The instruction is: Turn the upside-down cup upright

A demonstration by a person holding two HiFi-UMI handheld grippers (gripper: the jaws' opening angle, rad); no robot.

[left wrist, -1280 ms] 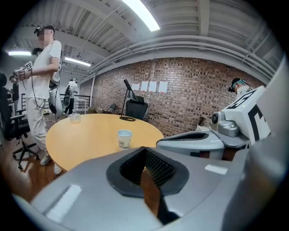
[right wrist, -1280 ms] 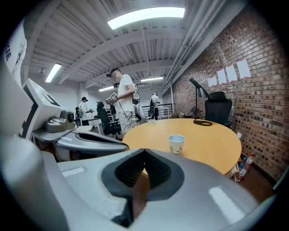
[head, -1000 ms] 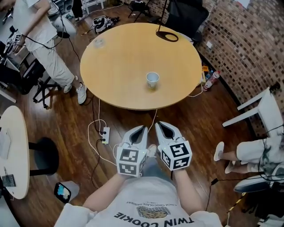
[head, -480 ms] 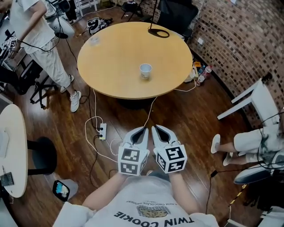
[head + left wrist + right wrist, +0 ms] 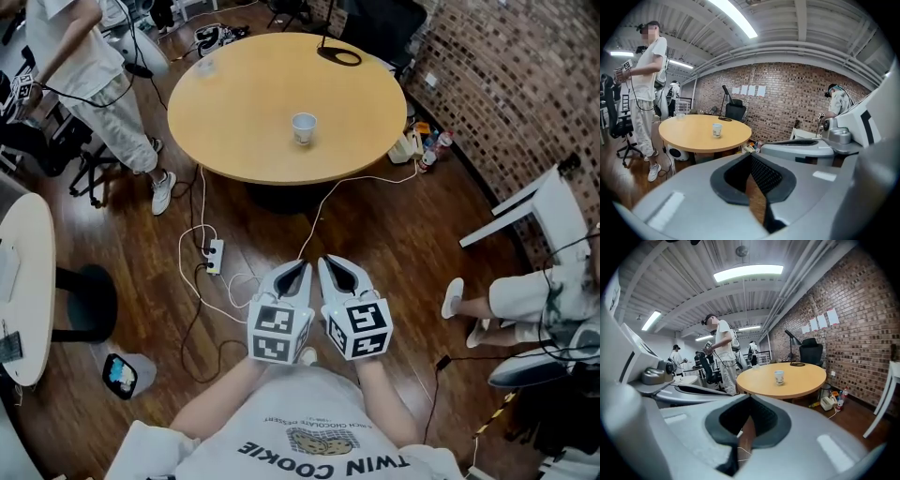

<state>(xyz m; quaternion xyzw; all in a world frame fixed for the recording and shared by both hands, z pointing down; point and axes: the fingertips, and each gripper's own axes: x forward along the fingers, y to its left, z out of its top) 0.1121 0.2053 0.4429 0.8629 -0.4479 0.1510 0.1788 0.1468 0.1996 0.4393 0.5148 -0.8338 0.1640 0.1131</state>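
While on table [image 5: 244,112], cup [image 5: 303,127] upright, axis vertical.

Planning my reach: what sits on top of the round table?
On the round table: a white cup near the middle, a black ring at the far edge, a small clear object far left. Anything under the cup is hidden.

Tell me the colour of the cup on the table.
White cup with a faint print; clearest in the right gripper view.

I wear a white printed T-shirt [image 5: 309,448]; my left tool [image 5: 300,268] and right tool [image 5: 327,262] are grey, with black-and-white marker cubes [image 5: 278,335].
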